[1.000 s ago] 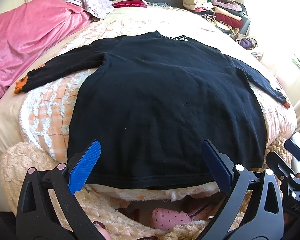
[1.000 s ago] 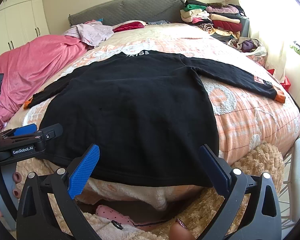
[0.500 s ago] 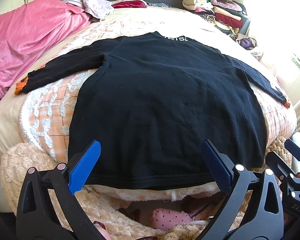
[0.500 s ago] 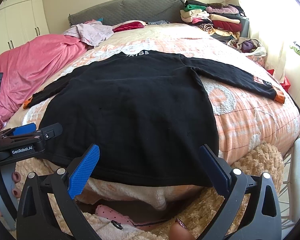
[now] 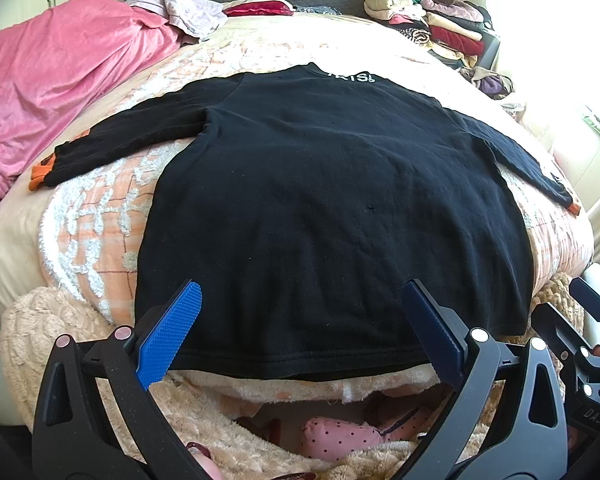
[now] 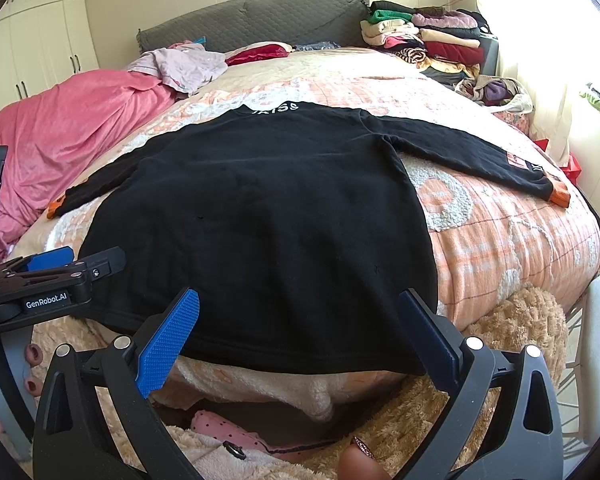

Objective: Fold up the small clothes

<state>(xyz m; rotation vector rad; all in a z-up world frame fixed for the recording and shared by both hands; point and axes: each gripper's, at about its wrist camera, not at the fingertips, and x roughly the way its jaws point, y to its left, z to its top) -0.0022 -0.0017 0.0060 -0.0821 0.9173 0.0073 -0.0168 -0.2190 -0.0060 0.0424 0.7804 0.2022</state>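
Note:
A black long-sleeved shirt [image 5: 324, 200] with orange cuffs lies flat and spread out on the bed, sleeves out to both sides, collar at the far end. It also shows in the right wrist view [image 6: 268, 216]. My left gripper [image 5: 304, 328] is open and empty, held just before the shirt's near hem. My right gripper [image 6: 300, 328] is open and empty, also just before the near hem, to the right of the left one. The left gripper [image 6: 56, 276] shows at the left edge of the right wrist view.
The bed has an orange-and-white checked cover [image 6: 500, 232]. A pink blanket [image 5: 52, 80] is heaped on the left. Stacked folded clothes [image 6: 428, 40] stand at the far right. A fluffy beige blanket [image 5: 68, 344] hangs at the near edge.

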